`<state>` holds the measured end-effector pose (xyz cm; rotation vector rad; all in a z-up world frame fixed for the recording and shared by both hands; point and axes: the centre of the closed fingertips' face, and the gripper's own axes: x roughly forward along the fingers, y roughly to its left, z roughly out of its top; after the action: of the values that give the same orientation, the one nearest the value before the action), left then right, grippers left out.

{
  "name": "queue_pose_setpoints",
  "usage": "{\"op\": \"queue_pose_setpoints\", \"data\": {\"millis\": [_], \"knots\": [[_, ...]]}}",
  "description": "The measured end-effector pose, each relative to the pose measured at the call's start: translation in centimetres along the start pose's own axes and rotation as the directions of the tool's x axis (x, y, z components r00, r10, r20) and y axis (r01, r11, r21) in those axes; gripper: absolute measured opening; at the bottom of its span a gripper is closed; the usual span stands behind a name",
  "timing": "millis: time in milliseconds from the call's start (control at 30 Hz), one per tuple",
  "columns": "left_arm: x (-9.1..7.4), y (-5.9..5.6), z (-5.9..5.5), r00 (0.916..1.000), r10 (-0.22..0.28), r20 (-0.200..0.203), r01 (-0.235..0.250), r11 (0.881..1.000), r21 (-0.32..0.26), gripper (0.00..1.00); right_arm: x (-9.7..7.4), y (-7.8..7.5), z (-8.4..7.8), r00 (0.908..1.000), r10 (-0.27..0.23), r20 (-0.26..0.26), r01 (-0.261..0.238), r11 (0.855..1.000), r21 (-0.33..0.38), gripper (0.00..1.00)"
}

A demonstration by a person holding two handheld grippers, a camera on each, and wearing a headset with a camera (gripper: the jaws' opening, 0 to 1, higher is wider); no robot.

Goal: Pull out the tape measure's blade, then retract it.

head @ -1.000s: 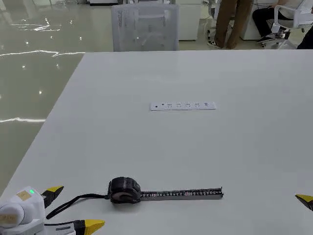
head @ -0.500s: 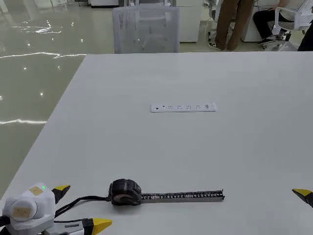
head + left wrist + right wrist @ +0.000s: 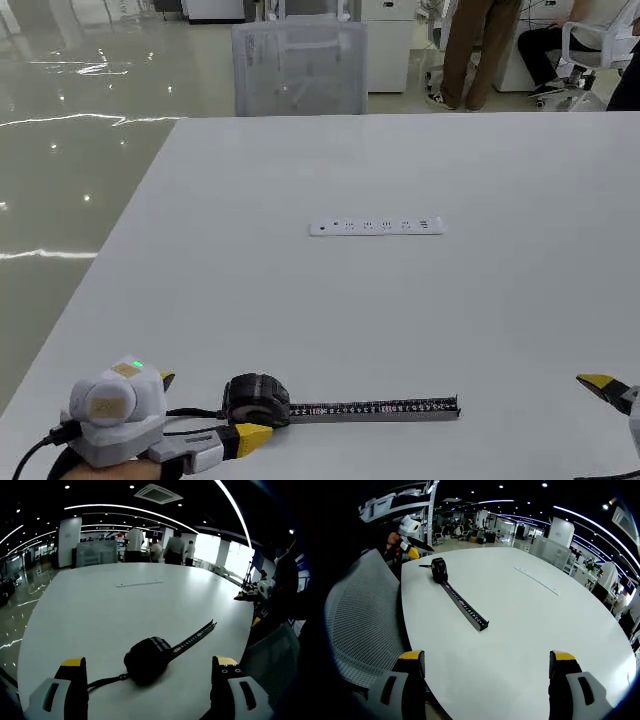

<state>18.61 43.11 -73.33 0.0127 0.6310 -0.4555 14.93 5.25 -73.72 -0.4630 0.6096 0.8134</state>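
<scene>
Blade drawn out on the table; pulling it back in is still to do.
At the near left, the left gripper (image 3: 208, 407) has its jaws spread wide on either side of the tape measure (image 3: 257, 400), which lies between them untouched. Its blade (image 3: 375, 408) lies flat on the white table (image 3: 300, 300), stretched rightward near the front edge. At the near right, the right gripper (image 3: 487, 655) is spread open and empty, well apart from the blade's tip. The pull looks finished; retracting remains.
</scene>
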Motion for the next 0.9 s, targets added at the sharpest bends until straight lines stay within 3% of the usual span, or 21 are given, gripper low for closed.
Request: {"op": "queue_pose_setpoints", "data": {"millis": [67, 333, 433, 500, 600, 667, 800, 900], "knots": [[0.5, -0.9, 0.0, 1.0, 0.0, -0.001, 0.0, 1.0, 0.008, 1.0, 0.2, 0.2, 0.4, 1.0, 0.008, 0.001, -0.008, 1.0, -0.006, 1.0], [2.3, -1.6, -0.6, 0.9964, 0.084, -0.012, -0.085, 0.996, -0.031, 1.0, 1.1, 0.3, 0.8, 0.9995, 0.029, -0.011, -0.03, 0.999, -0.032, 1.0], [2.7, -1.8, -0.8, 0.9914, 0.131, 0.01, -0.129, 0.987, -0.095, 1.0, 1.5, 0.4, 1.2, 0.9991, 0.041, -0.014, -0.041, 0.998, -0.048, 0.99], [2.9, -1.6, -0.9, 0.9837, 0.178, 0.027, -0.171, 0.972, -0.162, 1.0, 1.9, 0.4, 1.4, 0.999, 0.042, -0.016, -0.043, 0.997, -0.058, 0.97], [3.8, -1.4, -1.4, 0.9812, 0.193, 0.005, -0.191, 0.976, -0.106, 1.0, 2.8, 0.3, 1.7, 0.9979, 0.059, -0.027, -0.061, 0.996, -0.07, 0.96], [4.0, -0.9, -0.5, 0.9774, 0.202, 0.064, -0.198, 0.978, -0.063, 1.0, 3.3, 0.3, 1.8, 0.997, 0.069, -0.034, -0.072, 0.994, -0.078, 0.96], [4.6, -0.1, -1.7, 0.9804, 0.196, 0.019, -0.191, 0.97, -0.152, 1.0, 4.4, 0.4, 2.2, 0.9935, 0.099, -0.056, -0.105, 0.989, -0.109, 0.95], [4.7, 0.1, -1.6, 0.9797, 0.199, 0.022, -0.194, 0.97, -0.146, 1.0, 5.3, 0.2, 2.4, 0.9904, 0.117, -0.073, -0.126, 0.983, -0.134, 0.93]]}}
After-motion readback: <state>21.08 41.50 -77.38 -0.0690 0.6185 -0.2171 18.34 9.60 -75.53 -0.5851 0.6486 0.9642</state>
